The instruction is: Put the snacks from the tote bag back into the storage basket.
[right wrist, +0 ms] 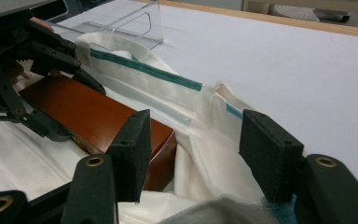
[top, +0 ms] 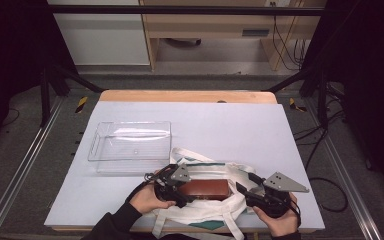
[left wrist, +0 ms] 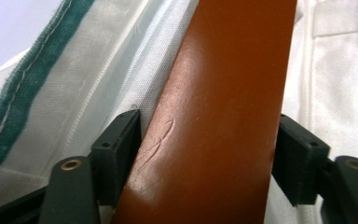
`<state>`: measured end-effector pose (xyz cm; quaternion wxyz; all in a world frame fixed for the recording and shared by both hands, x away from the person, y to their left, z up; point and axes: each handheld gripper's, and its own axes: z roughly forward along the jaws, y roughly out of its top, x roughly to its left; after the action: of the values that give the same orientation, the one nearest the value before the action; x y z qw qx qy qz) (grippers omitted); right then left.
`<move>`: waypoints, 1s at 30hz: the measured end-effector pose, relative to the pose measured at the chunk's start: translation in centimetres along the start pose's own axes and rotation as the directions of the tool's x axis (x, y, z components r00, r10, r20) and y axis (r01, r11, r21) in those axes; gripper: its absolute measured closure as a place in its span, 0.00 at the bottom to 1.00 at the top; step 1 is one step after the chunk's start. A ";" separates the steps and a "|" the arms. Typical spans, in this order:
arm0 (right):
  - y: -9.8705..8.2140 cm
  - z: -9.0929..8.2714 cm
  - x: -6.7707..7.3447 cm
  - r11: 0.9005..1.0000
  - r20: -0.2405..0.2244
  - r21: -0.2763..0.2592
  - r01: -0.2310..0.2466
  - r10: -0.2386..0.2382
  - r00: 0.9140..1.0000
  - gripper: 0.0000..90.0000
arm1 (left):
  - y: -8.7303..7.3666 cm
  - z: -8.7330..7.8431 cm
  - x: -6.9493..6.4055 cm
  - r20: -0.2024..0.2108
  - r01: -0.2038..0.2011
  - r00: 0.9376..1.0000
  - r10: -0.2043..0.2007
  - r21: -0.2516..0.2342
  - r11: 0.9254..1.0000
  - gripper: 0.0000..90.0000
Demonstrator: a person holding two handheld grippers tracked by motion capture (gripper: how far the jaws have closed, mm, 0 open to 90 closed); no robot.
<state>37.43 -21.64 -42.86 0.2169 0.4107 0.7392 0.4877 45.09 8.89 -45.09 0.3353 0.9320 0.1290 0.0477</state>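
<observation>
So the brown box [top: 206, 189] is sitting in the mouth of a white cloth bag [top: 232, 199] at the near edge of the counter [top: 230, 125], between the two hands. The left tool [top: 172, 187] has its jaws closed on one end of the box; in the left gripper view both pads press flat on its two sides. The right tool [top: 252, 192] is spread apart, gripping nothing, hovering just off the other end with the bag's rim between its jaws.

My read on handling: the box looks rigid with a smooth, slightly glossy skin, probably leather-like. There are faint scuffs on it, so it marks easily. Smooth sides mean it could slide in the pads if it tips, so I'd grip across the narrow width near the end, like the left one does, and keep it level. Weight I can't judge, though it looks solid.

The bag is the annoying part: soft, floppy, green-trimmed, and it'll drag along with the box. Pinching the rim with the free tool seems sensible.

There's a clear tray [top: 130, 142] farther back on the left, well apart.
</observation>
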 end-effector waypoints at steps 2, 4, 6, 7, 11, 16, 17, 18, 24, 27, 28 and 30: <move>0.0 0.0 0.0 1.000 0.002 -0.002 -0.003 0.003 1.000 0.49 | 0.0 -0.1 0.2 0.021 0.008 1.000 -0.008 -0.005 1.000 0.38; 0.0 -0.1 -0.1 1.000 0.002 -0.003 -0.002 0.002 1.000 0.49 | 0.1 -0.2 0.3 0.033 -0.001 0.999 0.001 -0.002 1.000 0.39; 0.0 -0.1 -0.1 1.000 0.002 -0.004 -0.002 0.002 1.000 0.49 | 0.1 -0.2 0.4 0.041 -0.001 0.999 0.002 -0.003 1.000 0.40; 0.0 -0.1 -0.1 1.000 0.003 -0.005 -0.002 0.002 1.000 0.49 | 0.1 -0.3 0.4 0.044 -0.003 0.999 0.003 -0.005 1.000 0.40; 0.0 -0.3 -0.1 1.000 0.002 -0.008 -0.002 0.002 1.000 0.49 | 0.2 -0.6 0.3 0.051 -0.008 0.999 0.008 -0.013 1.000 0.41; 0.3 -0.7 -0.3 1.000 0.013 -0.027 -0.004 0.004 1.000 0.48 | 0.6 -1.1 0.1 0.048 -0.021 0.999 0.022 -0.025 0.999 0.42; 0.3 -0.9 -0.4 1.000 0.016 -0.031 -0.005 0.006 1.000 0.48 | 0.7 -1.3 0.1 0.046 -0.025 0.999 0.026 -0.026 0.999 0.42; 0.4 -1.1 -0.4 0.999 0.020 -0.039 -0.006 0.007 1.000 0.47 | 0.9 -1.5 0.1 0.047 -0.027 0.998 0.029 -0.030 0.999 0.42; 0.7 -2.0 -0.9 0.997 0.064 -0.082 -0.009 0.014 0.998 0.43 | 1.8 -2.8 0.1 0.044 -0.041 0.998 0.043 -0.050 0.998 0.43; 0.7 -2.3 -1.1 0.996 0.074 -0.091 -0.019 0.025 0.997 0.42 | 2.3 -3.7 0.0 0.033 -0.038 0.999 0.040 -0.074 0.997 0.44; 0.7 -2.4 -1.2 0.995 0.079 -0.098 -0.017 0.025 0.997 0.42 | 2.4 -3.9 0.0 0.031 -0.033 0.999 0.036 -0.081 0.996 0.44; 0.7 -2.5 -1.3 0.995 0.084 -0.101 -0.020 0.029 0.996 0.41 | 2.7 -4.7 0.2 0.035 -0.030 0.999 0.034 -0.101 0.994 0.45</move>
<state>36.63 -23.97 -41.28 0.2625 0.4286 0.6988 0.5090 44.98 9.80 -39.71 0.3834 0.9166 0.1053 0.0423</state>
